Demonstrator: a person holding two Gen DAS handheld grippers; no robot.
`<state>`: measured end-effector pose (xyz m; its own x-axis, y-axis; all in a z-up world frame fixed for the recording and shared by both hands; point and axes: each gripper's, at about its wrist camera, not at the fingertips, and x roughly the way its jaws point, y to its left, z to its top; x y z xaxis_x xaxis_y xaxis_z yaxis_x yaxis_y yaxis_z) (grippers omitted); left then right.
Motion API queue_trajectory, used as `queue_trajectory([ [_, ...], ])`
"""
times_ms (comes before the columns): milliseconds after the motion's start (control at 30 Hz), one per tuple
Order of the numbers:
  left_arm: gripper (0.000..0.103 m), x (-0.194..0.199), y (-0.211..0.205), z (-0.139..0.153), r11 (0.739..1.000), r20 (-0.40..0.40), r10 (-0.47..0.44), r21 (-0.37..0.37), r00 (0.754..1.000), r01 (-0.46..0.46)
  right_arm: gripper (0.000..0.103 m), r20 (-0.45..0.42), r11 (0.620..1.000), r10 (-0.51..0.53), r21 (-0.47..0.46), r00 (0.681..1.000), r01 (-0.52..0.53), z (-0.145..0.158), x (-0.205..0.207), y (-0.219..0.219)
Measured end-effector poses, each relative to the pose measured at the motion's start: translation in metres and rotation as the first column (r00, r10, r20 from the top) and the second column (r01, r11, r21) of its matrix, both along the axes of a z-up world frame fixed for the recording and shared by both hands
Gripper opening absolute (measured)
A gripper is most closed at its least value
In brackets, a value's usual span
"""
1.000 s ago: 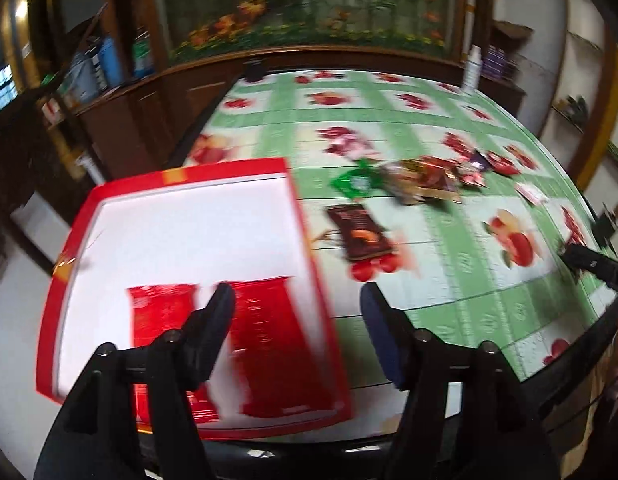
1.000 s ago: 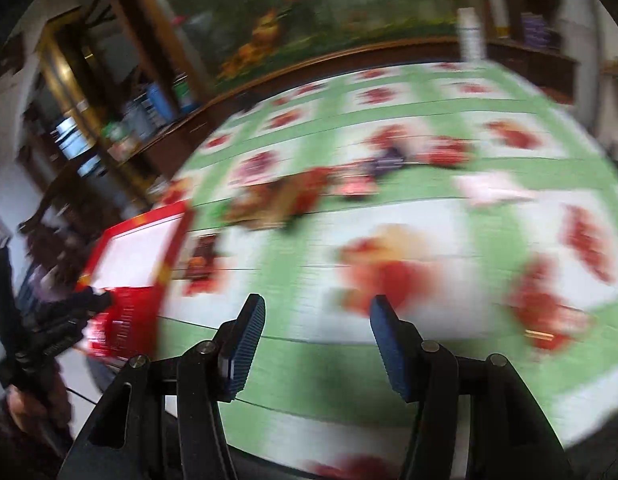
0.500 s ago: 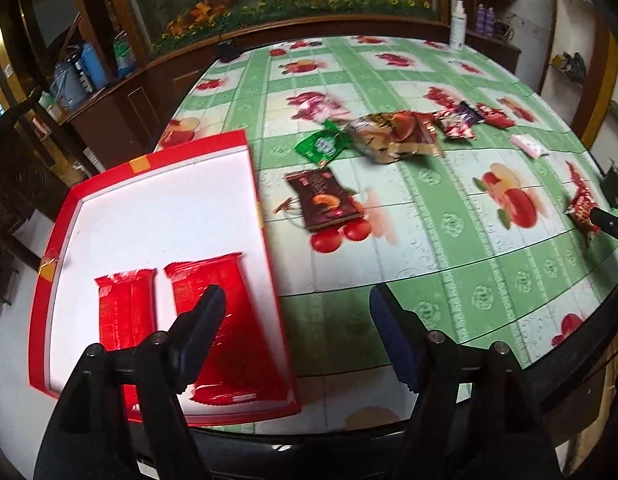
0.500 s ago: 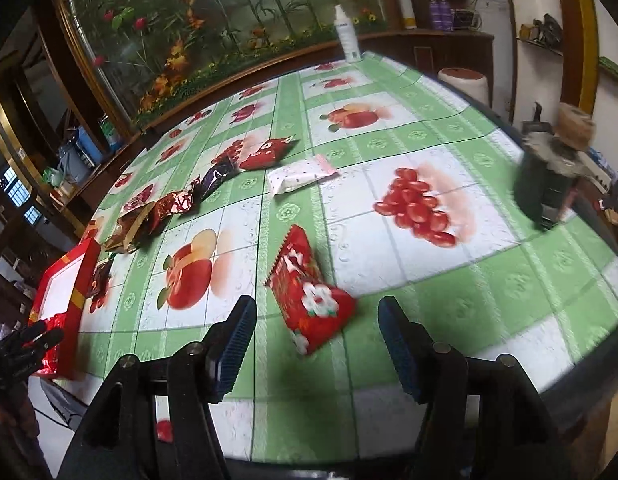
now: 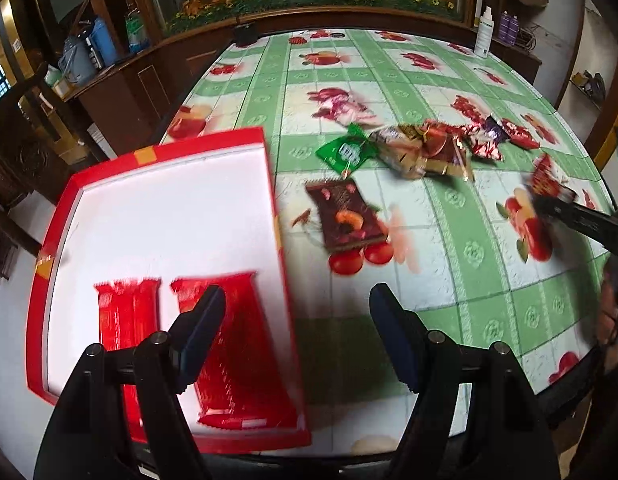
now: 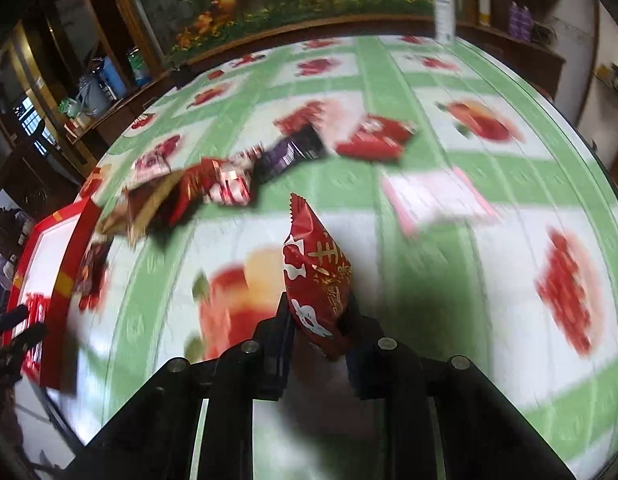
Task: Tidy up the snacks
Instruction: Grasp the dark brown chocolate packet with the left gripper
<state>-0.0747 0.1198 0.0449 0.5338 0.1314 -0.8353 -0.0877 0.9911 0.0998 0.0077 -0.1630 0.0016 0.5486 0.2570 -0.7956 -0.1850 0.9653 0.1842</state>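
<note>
A big round counter (image 5: 461,304) fills the room, covered by a green and white cloth with fruit pictures. At its left edge sits a red tray (image 5: 59,216) with a white inside, and two flat red packets (image 5: 229,344) lie side by side in the near part of it. A heap of snack bags (image 5: 425,148) lies near the middle of the counter, with a green packet (image 5: 345,152) at its left end. A dark brown packet (image 5: 343,216) lies alone just to the right of the tray. A pale pink packet (image 6: 433,200) lies off to the right (blurry, so hard to read).

The left gripper (image 5: 297,324) hangs over the tray's right rim, jaws spread wide with nothing between them.

The right gripper (image 6: 319,328) is closing its jaws on a small red snack bag (image 6: 315,268) with white and gold print. The bag sticks up between them, above the counter.
</note>
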Motion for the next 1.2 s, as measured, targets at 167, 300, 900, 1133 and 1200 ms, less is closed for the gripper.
queue_trajectory([
  [167, 0.074, 0.023, -0.007, -0.002, 1.0, -0.004, -0.012, 0.019, 1.0, 0.013, 0.023, 0.036, 0.996, 0.018, 0.082, 0.999, -0.02, -0.003, 0.013, 0.002],
  [300, 0.074, 0.041, -0.013, -0.015, 1.0, -0.039, -0.019, -0.004, 0.999, 0.018, 0.023, 0.035, 0.992, -0.005, 0.126, 0.999, 0.001, -0.004, 0.015, -0.008],
  [900, 0.075, 0.085, -0.021, -0.044, 0.993, -0.089, 0.027, -0.111, 0.996, -0.037, 0.024, 0.047, 0.996, 0.003, 0.093, 0.999, -0.007, -0.001, 0.017, -0.004],
  [1133, 0.052, 0.077, -0.029, -0.043, 0.994, -0.03, -0.029, -0.11, 0.999, 0.026, 0.024, 0.048, 0.996, 0.003, 0.092, 0.999, -0.008, -0.001, 0.017, -0.004],
  [1200, 0.039, 0.073, -0.035, -0.041, 0.991, -0.021, -0.075, -0.113, 0.997, 0.073, 0.024, 0.049, 0.996, 0.002, 0.092, 0.999, -0.007, -0.001, 0.017, -0.004],
])
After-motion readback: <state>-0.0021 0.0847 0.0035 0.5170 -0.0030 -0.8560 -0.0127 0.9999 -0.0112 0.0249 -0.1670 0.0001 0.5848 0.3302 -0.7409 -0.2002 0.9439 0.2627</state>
